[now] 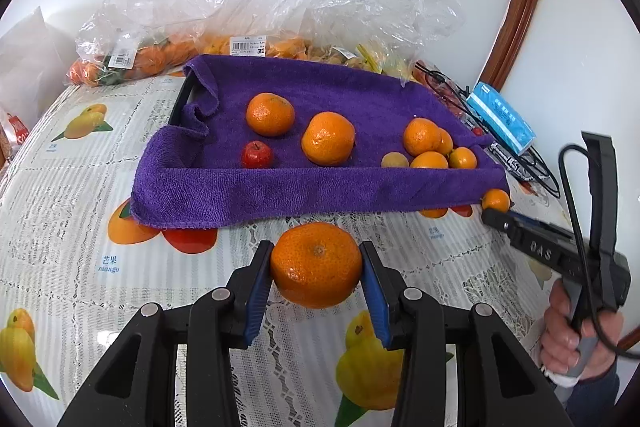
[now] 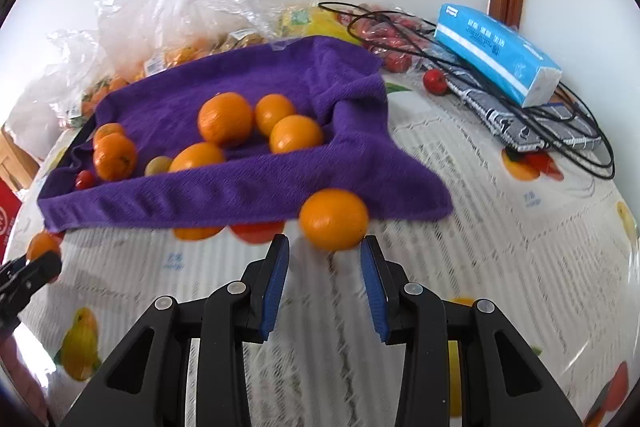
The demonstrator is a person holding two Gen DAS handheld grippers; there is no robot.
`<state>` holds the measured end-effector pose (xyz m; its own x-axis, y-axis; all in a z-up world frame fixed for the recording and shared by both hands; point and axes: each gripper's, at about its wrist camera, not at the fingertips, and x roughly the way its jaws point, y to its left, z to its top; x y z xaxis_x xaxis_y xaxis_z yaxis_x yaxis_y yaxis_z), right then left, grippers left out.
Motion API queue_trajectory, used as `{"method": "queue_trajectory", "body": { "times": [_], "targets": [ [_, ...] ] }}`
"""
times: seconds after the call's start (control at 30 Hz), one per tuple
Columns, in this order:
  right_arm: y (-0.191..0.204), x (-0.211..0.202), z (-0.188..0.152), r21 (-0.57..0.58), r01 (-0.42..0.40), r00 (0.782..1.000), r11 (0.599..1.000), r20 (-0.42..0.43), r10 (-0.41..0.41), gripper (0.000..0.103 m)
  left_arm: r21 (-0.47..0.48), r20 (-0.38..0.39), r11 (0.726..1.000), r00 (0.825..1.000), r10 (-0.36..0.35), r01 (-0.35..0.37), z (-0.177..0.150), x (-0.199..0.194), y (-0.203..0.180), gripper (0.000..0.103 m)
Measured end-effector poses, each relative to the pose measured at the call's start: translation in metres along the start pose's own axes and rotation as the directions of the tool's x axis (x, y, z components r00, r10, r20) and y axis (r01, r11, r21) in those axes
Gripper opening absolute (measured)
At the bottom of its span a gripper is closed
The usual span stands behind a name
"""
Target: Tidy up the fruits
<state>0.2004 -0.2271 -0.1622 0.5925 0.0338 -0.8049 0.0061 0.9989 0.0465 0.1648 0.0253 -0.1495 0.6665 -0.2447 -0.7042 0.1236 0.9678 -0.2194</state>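
Between the left hand-held gripper's [image 1: 317, 269] pads sits a clamped mandarin [image 1: 316, 264], lifted for transfer. Beside it, the right hand-held gripper [image 2: 324, 273] stands apart, empty, just short of a small orange [image 2: 334, 219] at the purple towel's [image 2: 248, 187] edge, where sorted fruit gathers.

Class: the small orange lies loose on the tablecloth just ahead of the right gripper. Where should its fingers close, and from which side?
Across the small orange's widest middle, right gripper coming from the near side, angled downward; it is round, and the purple towel blocks the far side.
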Motion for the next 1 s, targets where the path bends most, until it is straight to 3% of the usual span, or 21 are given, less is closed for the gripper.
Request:
{"method": "queue_trajectory", "body": {
  "times": [0.4, 0.73, 1.0],
  "targets": [
    [0.001, 0.002, 0.006, -0.015, -0.033, 0.999, 0.999, 0.014, 0.034, 0.035, 0.006, 0.005, 1.0, 1.0, 0.007, -0.007, -0.001, 0.001, 0.0, 0.04],
    [0.015, -0.036, 0.007, -0.057, -0.075, 0.993, 0.996, 0.082, 0.08, 0.035, 0.002, 0.027, 1.0, 1.0, 0.011, -0.011, 0.0, -0.006, 0.001, 0.04],
    [0.031, -0.069, 0.027, -0.107, -0.091, 0.984, 0.99, 0.141, 0.106, 0.035, -0.009, 0.044, 1.0, 0.999, 0.007, -0.007, 0.015, -0.019, 0.0, 0.04]
  ]
}}
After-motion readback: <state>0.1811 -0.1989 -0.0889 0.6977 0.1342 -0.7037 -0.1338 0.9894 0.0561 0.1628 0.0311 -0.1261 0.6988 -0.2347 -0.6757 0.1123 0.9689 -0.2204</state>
